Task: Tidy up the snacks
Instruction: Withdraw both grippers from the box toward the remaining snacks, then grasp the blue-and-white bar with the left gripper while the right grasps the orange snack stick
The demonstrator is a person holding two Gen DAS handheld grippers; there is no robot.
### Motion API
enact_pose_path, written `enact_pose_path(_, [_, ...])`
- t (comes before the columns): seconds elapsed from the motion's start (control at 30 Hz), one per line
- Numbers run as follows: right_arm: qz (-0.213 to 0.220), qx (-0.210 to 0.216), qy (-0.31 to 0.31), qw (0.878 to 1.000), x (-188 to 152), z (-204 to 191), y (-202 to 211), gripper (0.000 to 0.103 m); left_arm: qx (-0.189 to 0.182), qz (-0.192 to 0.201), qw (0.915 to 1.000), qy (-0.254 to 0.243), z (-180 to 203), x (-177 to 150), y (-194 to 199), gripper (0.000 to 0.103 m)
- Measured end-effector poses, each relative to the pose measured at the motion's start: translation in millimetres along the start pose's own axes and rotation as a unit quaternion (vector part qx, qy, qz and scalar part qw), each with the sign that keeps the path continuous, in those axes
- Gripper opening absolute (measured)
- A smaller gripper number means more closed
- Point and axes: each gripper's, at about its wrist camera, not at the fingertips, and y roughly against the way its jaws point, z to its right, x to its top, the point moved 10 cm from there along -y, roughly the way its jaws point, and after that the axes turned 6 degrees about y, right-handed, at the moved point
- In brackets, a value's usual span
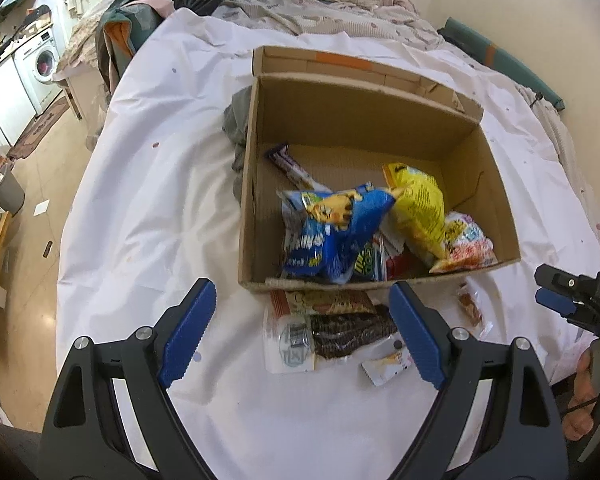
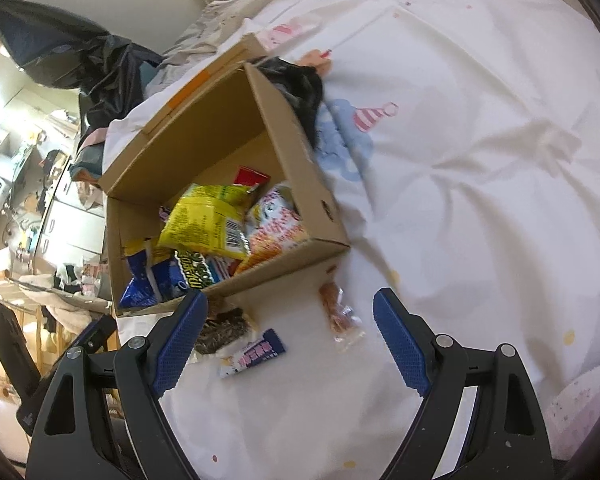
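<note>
Both grippers are hanging over the bed (image 1: 140, 208), angled down at the snack pile.

Left gripper (image 1: 302, 300): jaws standing wide, nothing between the pads, not touching anything. Right gripper (image 2: 288, 312): same, jaws wide and empty; its tips are also showing at the right edge of the left view, with part of a hand (image 1: 584, 396) below them.

Box (image 1: 380, 120) is sitting open on the white sheet, flaps out at the far side. Inside, snacks are piling toward the near wall:
- blue bag (image 1: 332, 232), crumpled, lying left of centre
- yellow bag (image 1: 420, 208) leaning on top, right of the blue one
- orange-white bag (image 1: 470, 246) jammed in the near right corner
- purple bar (image 1: 288, 164) lying near the far left wall
- red pack (image 2: 251, 176) showing behind the yellow bag in the right view

Still out on the sheet, just in front of the box's near wall:
- dark bag (image 1: 340, 328) with a clear window, lying right under the left gripper, its top edge touching the box wall
- small sachet (image 1: 388, 364) beside it, blue end visible in the right view
- clear pack (image 2: 338, 314) with orange pieces, lying between the right gripper's fingers in the right view, apart from both

Dark cloth (image 2: 304, 88) is bunching against the box's outer right side. Grey cloth (image 1: 238, 120) is bunching at the outer left side.
</note>
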Motion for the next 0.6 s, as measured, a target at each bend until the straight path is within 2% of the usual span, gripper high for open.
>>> enact_pose_path(0.17, [-0.01,-0.005,-0.016,1.0,-1.1,5.9,-6.2,0.087,-0.005,-0.023,0.9997,-0.013,8.4,-13.3,-8.5,0.086])
enact_pose_path(0.33, [-0.021,-0.011,-0.018,1.0,-3.5,6.0,-12.7,0.087,-0.024,-0.066,0.9967,-0.04,29.9,-40.3,-25.6,0.086])
enact_pose_path(0.4, [-0.024,-0.013,-0.016,0.999,-4.0,6.2,-14.4,0.087,-0.037,-0.095,0.9927,-0.065,46.5,-56.4,-36.6,0.086])
enact_pose_path(0.5, [-0.021,-0.012,-0.025,0.999,-0.7,9.2,-12.6,0.087,-0.045,-0.162,0.9718,-0.166,81.2,-93.6,-60.5,0.084])
enact_pose_path(0.57, [-0.016,-0.006,-0.036,0.999,2.4,11.6,-10.4,0.087,-0.041,-0.166,0.96,-0.222,94.9,-104.1,-68.8,0.083])
enact_pose_path(0.6, [-0.014,-0.003,-0.041,0.999,4.2,12.5,-9.3,0.087,-0.033,-0.165,0.9537,-0.249,101.0,-107.4,-73.9,0.078])
